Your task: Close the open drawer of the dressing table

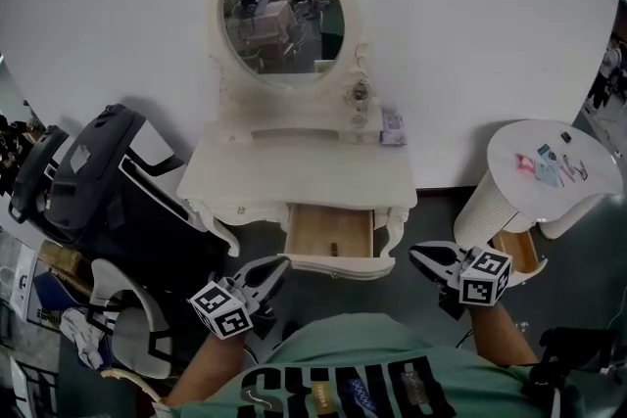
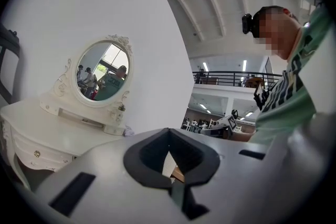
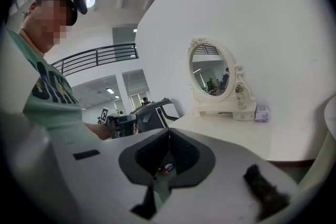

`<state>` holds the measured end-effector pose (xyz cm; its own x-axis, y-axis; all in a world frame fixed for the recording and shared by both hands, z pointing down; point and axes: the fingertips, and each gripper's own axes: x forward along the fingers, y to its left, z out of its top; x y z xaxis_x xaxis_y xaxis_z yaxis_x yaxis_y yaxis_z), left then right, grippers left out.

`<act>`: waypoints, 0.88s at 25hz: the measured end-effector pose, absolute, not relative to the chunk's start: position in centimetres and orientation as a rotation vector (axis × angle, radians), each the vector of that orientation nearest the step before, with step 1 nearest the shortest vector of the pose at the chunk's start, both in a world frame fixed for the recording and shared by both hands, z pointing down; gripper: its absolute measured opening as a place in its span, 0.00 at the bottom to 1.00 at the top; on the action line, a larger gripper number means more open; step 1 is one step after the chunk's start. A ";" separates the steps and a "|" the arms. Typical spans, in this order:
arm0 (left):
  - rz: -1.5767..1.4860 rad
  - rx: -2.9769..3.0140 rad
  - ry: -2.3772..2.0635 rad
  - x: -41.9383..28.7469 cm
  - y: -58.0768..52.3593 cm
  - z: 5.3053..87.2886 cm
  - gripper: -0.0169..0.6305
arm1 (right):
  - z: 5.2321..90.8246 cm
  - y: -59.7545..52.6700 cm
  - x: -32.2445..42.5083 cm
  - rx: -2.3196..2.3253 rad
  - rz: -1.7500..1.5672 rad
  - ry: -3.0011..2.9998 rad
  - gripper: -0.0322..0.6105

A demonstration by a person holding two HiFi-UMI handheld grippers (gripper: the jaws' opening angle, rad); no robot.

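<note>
Left claw (image 1: 278,265): stood shut, jaws together on nothing; tips lay just beside the left end of the drawer front (image 1: 338,265), contact too unclear to call.
Right claw (image 1: 419,256): likewise pressed together and empty; lay near the right end of that front, apart from it.
Dressing table (image 1: 294,173): stood against the white wall (image 1: 470,24), its pale worktop almost bare.
Mirror (image 1: 281,13): oval, stood upright at the back of the worktop.
Drawer (image 1: 330,232): hung pulled out from under the middle of the worktop's front edge, wooden inside showing; sat between the two claws.
Box (image 1: 393,126): small, rested at the worktop's back right corner, beside the mirror's foot.
Progress: judged barely begun. Nothing closed yet, with both claws merely level with the front panel. Left to do: press on that panel and slide the drawer in until flush with the table's apron.
Count: two claws, one dressing table, one mirror, one open drawer, one small box.
</note>
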<state>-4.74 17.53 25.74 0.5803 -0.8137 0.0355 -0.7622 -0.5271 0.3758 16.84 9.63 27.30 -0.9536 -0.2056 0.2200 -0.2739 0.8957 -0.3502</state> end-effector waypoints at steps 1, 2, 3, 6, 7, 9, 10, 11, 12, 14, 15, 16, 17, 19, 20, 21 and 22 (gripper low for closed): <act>-0.209 2.467 -1.266 -5.3 16.9 26.0 0.04 | 27.5 9.2 16.2 0.378 0.573 -2.879 0.07; -0.212 2.475 -1.249 -6.0 16.3 26.2 0.04 | 27.6 8.8 15.5 0.390 0.568 -2.874 0.07; -0.212 2.486 -1.227 -6.8 15.7 26.5 0.04 | 27.6 8.3 14.6 0.406 0.557 -2.870 0.07; -0.213 2.525 -1.161 -9.8 13.0 27.0 0.04 | 27.1 6.1 11.8 0.495 0.528 -2.864 0.07; -0.216 2.534 -1.141 -11.1 12.0 26.9 0.04 | 26.8 5.3 10.8 0.529 0.536 -2.865 0.07; -0.218 2.558 -1.094 -13.8 10.1 26.2 0.04 | 26.0 4.4 8.2 0.566 0.540 -2.868 0.07; -0.216 2.574 -1.069 -15.1 9.2 25.8 0.04 | 25.6 4.0 7.0 0.580 0.522 -2.865 0.07; -0.212 2.589 -1.044 -16.3 8.3 25.5 0.04 | 25.2 3.5 5.8 0.603 0.498 -2.860 0.07; -0.208 2.600 -1.019 -17.4 7.3 25.4 0.04 | 24.9 2.8 4.7 0.636 0.485 -2.857 0.07; -0.201 2.614 -0.968 -19.2 5.6 25.6 0.04 | 24.4 1.5 2.8 0.694 0.497 -2.862 0.07; -0.200 2.617 -0.942 -19.8 4.9 25.8 0.04 | 24.4 1.1 1.9 0.710 0.502 -2.858 0.07; -0.198 2.619 -0.917 -20.2 4.3 26.1 0.04 | 24.5 0.7 1.0 0.719 0.497 -2.849 0.07; -0.191 2.621 -0.892 -20.4 3.8 26.5 0.04 | 24.7 0.4 0.3 0.725 0.490 -2.836 0.07; -0.170 2.614 -0.852 -20.5 3.0 27.5 0.04 | 25.2 -0.1 -0.5 0.731 0.494 -2.814 0.07; -0.159 2.604 -0.838 -20.4 2.6 28.1 0.04 | 25.4 -0.4 -0.7 0.733 0.503 -2.806 0.07; -0.151 2.590 -0.829 -20.3 2.4 28.7 0.04 | 25.7 -0.7 -0.6 0.733 0.511 -2.800 0.07; -0.143 2.572 -0.825 -20.1 2.2 29.4 0.04 | 25.9 -0.9 -0.4 0.733 0.517 -2.796 0.07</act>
<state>-20.12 2.18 29.42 0.8172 -0.5754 0.0331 -0.5307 -0.7289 0.4326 -0.38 -0.94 25.93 -0.8557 -0.4343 0.2814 -0.5062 0.8153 -0.2810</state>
